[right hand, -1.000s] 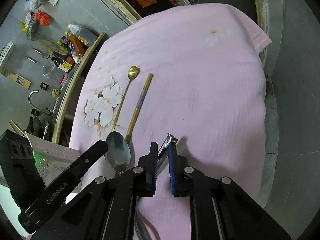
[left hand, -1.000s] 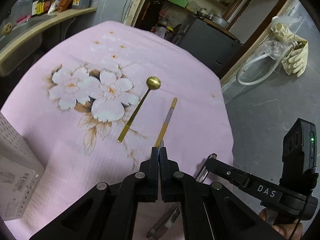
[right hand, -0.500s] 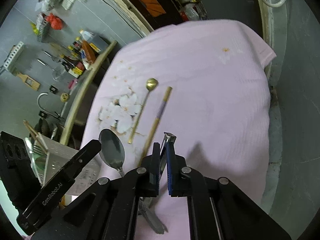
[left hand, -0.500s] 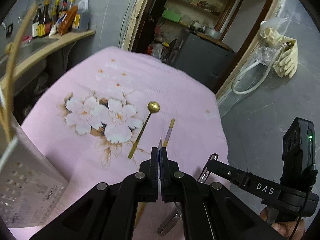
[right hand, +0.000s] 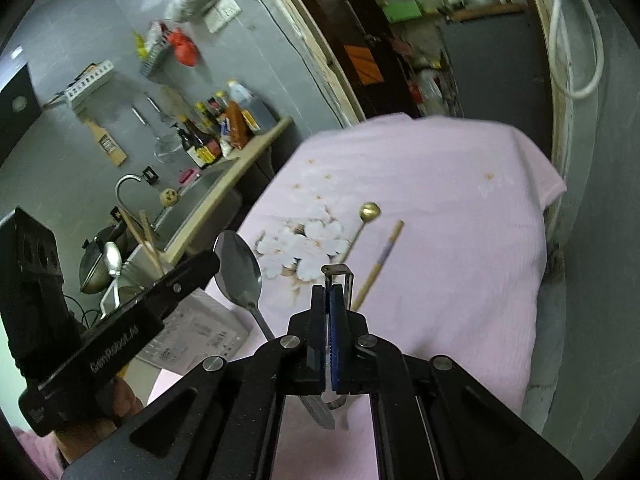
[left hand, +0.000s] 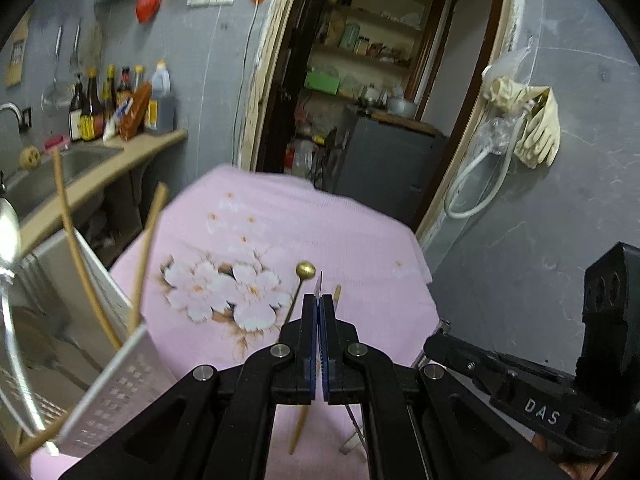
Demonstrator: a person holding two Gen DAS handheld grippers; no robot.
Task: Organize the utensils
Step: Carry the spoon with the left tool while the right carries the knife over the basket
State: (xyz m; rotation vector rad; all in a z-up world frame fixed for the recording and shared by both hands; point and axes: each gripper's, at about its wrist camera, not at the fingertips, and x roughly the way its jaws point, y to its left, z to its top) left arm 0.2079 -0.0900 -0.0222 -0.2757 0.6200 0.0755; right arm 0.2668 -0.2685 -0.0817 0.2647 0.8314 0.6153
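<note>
Steel spoon handle (left hand: pixel 319 285) clamped in my left tool (left hand: pixel 318 306), above the pink-clothed tabletop (left hand: pixel 360 240); gold spoon (left hand: pixel 300 284) and chopstick (left hand: pixel 337 293) lie there. Right view: right tool (right hand: pixel 328 294) pinched on a metal peeler (right hand: pixel 340 276); big spoon (right hand: pixel 238 268) held up left, rack (right hand: pixel 192 324) beside

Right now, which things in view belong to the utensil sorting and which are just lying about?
Job: silver spoon in left gripper; metal tool in right gripper; gold spoon, chopstick on pink cloth; utensil holder.
Lying about: sauce bottles, sink, gloves.
</note>
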